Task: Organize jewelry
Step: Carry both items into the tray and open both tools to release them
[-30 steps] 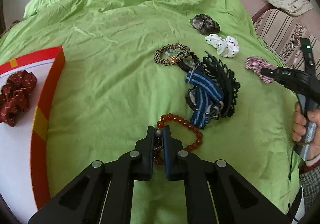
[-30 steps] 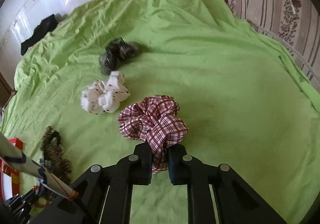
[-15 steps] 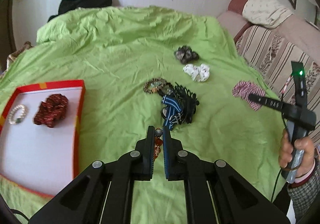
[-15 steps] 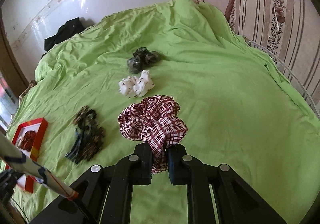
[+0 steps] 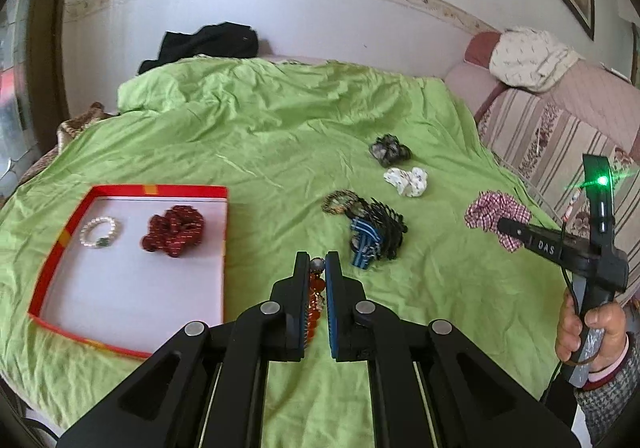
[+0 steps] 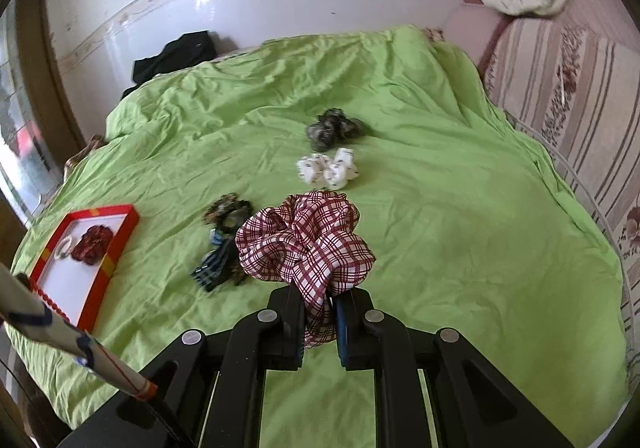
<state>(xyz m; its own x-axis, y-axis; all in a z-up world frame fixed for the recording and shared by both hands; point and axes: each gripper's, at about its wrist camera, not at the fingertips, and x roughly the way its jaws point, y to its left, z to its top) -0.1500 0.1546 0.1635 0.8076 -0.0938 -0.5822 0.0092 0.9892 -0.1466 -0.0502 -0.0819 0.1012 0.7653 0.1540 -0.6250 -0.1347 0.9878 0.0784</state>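
Note:
My left gripper [image 5: 318,264] is shut on a red bead bracelet [image 5: 315,302], held in the air above the green bedspread. My right gripper [image 6: 319,298] is shut on a red-and-white plaid scrunchie [image 6: 306,244], also lifted; it shows in the left wrist view [image 5: 496,212]. A red-rimmed white tray [image 5: 136,272] lies at the left, holding a dark red scrunchie [image 5: 174,226] and a pearl bracelet [image 5: 98,233]. A pile with a black claw clip, a blue striped band and a leopard scrunchie [image 5: 370,226] lies mid-bed.
A white scrunchie [image 5: 407,181] and a dark grey scrunchie [image 5: 389,149] lie further back on the bed [image 5: 260,136]. A striped sofa [image 5: 560,136] borders the right side. Black clothing [image 5: 208,44] lies at the far edge by the wall.
Both grippers have risen well above the bed, carrying the bead bracelet and the plaid scrunchie. The view widened, so the whole tray and the far wall now show.

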